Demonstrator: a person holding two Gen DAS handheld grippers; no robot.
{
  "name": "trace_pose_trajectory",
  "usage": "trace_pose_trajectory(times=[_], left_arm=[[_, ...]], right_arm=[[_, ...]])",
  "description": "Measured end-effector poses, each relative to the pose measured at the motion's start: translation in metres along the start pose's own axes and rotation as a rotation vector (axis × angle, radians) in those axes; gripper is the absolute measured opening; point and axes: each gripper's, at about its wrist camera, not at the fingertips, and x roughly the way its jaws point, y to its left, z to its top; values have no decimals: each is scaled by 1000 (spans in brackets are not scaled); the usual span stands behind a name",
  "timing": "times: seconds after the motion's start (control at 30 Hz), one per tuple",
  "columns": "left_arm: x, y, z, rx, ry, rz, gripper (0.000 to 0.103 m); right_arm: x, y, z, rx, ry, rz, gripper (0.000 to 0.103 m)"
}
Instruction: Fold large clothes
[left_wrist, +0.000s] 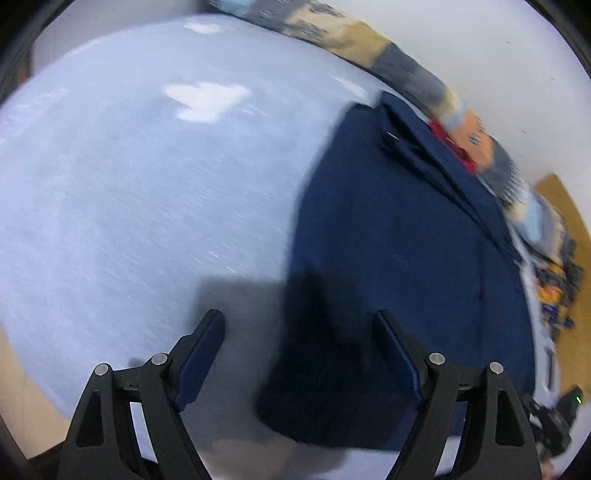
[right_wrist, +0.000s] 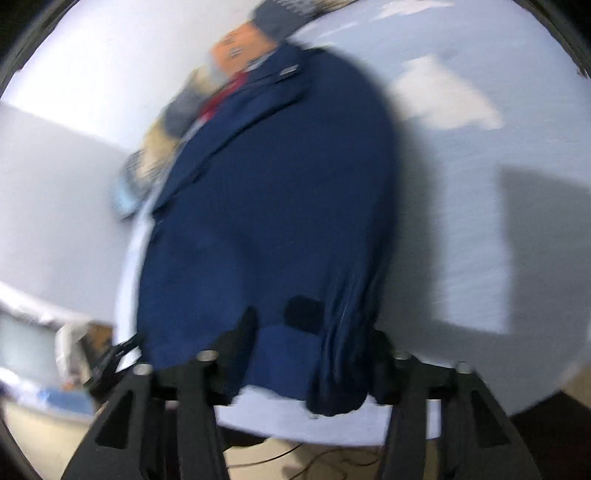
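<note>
Navy garment (left_wrist: 406, 258), plain dark blue with a collar or lapel at its far end, lies folded into a long flat panel on the pale blue table (left_wrist: 147, 184). The left gripper (left_wrist: 299, 354) hovers with jaws spread wide, the cloth's near corner between them. The right gripper (right_wrist: 314, 343) is blurred; a bunched near edge sits between its jaws, but I cannot tell whether they pinch it.
</note>
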Motion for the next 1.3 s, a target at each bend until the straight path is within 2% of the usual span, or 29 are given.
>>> trace_pose_trajectory(times=[0.03,0.07,0.1,0.13,0.17,0.27,0.3,0.33,0.37,0.4,0.47,0.5,0.53,0.6,0.7,0.77,0.87,0.9,0.93,1.03,1.1,1.17,1.23,1.27,1.3], left_arm=[[-2,0,-2,4,13,-33,78],[-1,-1,0,10,25,-70,74],[4,-1,3,21,30,-80,64],[6,-1,4,41,29,-60,53],[11,0,5,66,30,-26,51],[19,6,8,51,22,-24,53],[20,3,5,64,25,-20,60],[26,-1,4,86,29,-19,71],[28,-7,2,112,29,-21,74],[15,-16,-8,154,21,-3,71],[20,-23,-8,215,-21,43,51],[9,-25,-10,213,-39,44,34],[6,-23,-8,200,-42,22,33],[11,-14,-6,163,-26,-7,34],[14,-9,-3,158,-28,-12,40],[13,-8,-6,153,-21,-36,48],[9,-12,-16,183,-26,-104,83],[7,-21,-18,210,-24,-117,101],[17,-28,-17,248,-18,-113,102],[37,-48,-21,354,-37,12,102],[43,-50,-19,350,-42,21,101],[45,-48,-17,334,-66,32,89],[43,-45,-18,325,-99,48,72],[44,-43,-18,312,-114,47,69],[44,-40,-17,294,-133,51,60]], right_arm=[[3,5,-1,-21,2,-1,28],[4,7,0,-34,-5,-41,27],[7,8,3,-39,-11,-86,27],[8,6,3,-38,-10,-132,27],[11,2,4,-18,-2,-150,27],[13,-4,5,15,7,-122,28],[13,-4,4,14,5,-119,27],[13,-5,2,15,2,-112,27],[11,-6,-1,16,-1,-107,23],[11,-7,1,18,-4,-103,18],[7,-10,-1,32,-10,-94,17],[5,-15,-3,46,-9,-95,18],[5,-16,-2,58,-7,-96,18],[5,-22,-5,100,-3,-82,18],[6,-27,-5,136,-1,-63,19],[8,-27,-5,136,0,-63,19],[7,-28,-4,136,1,-63,19],[8,-27,-4,138,1,-64,19],[9,-27,-4,139,2,-65,19],[12,-22,-3,127,0,-72,19],[10,-24,-3,122,-2,-71,19],[11,-25,-3,126,-5,-66,19],[12,-24,-3,124,-6,-69,19],[12,-23,-3,120,-7,-75,19],[12,-22,-3,114,-9,-80,19]])
